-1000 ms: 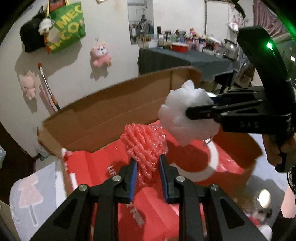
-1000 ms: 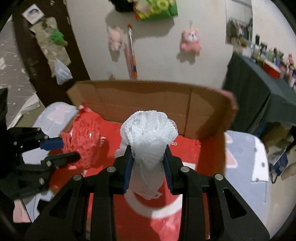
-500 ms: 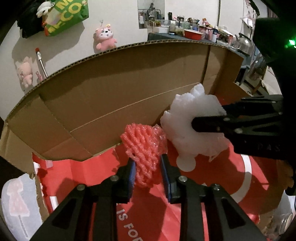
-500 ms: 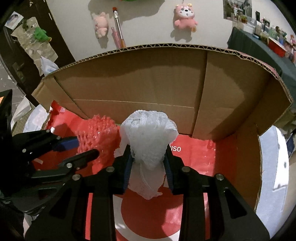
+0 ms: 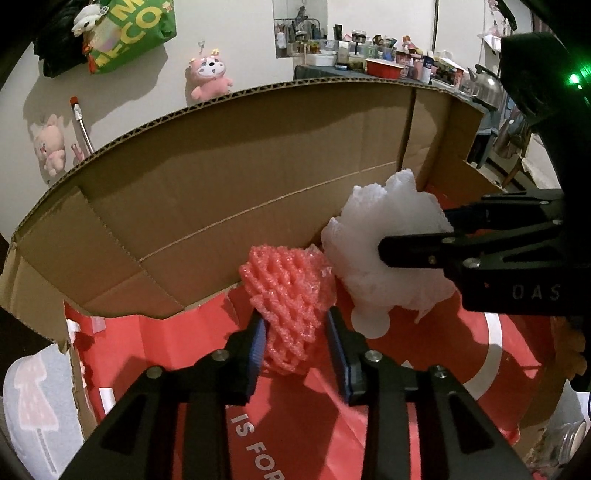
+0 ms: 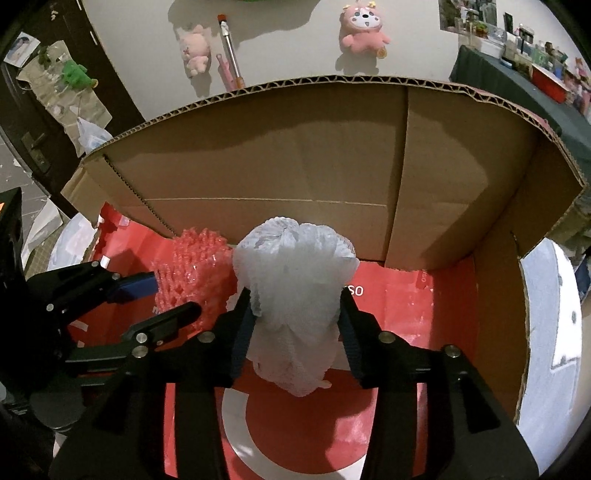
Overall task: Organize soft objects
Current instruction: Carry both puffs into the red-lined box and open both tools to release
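both tongs have just been opening: left tongs [image 5: 295, 332] straddle the pink foam net [image 5: 288, 291], right tongs [image 6: 293, 325] the white foam net [image 6: 295, 291], at its 3 o'clock.

Pink plush toys [image 6: 364, 31] and a green printed tote bag [image 5: 131, 31] hang on the off-white wall [image 5: 240, 40]. A dark-clothed table [image 5: 317, 72] crowded with bottles stands behind; dim light.

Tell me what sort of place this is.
Probably a lived-in room at home: plush toys hang on the wall, a cluttered table holds bottles and a kettle, and a cardboard box stands in front.
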Action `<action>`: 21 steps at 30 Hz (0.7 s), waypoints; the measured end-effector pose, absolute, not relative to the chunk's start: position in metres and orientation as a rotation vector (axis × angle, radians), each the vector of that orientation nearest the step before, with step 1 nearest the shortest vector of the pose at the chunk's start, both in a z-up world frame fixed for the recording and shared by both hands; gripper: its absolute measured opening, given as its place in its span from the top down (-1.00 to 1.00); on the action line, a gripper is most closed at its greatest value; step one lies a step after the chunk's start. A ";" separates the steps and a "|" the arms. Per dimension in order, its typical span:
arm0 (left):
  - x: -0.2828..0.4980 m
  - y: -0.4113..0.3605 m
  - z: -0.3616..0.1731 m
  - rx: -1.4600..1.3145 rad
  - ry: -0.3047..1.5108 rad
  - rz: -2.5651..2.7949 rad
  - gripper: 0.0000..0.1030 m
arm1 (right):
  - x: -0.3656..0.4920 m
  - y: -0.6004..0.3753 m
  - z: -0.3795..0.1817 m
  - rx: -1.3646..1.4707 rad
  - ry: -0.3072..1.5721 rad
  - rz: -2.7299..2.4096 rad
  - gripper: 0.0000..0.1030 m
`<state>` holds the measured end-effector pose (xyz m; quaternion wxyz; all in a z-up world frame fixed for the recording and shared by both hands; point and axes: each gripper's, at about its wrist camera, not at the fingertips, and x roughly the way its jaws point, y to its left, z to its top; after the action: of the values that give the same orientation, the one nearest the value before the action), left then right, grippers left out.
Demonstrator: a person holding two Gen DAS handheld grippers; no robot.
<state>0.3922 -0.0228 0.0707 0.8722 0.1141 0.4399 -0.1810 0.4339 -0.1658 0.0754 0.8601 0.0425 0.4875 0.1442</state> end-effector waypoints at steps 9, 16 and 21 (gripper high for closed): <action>0.389 -0.020 0.073 0.225 0.924 -0.357 -0.08 | 0.432 -0.167 0.079 0.068 1.024 0.281 -0.09; 0.379 -0.012 0.082 0.208 0.901 -0.345 -0.36 | 0.425 -0.162 0.086 0.026 0.999 0.250 -0.42; 0.363 -0.006 0.098 0.177 0.858 -0.336 -0.59 | 0.413 -0.161 0.098 0.016 0.975 0.239 -0.43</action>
<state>0.3629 -0.0059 0.0984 0.8919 0.0851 0.4135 -0.1620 0.4129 -0.1609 0.0977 0.8767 0.0078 0.4672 0.1143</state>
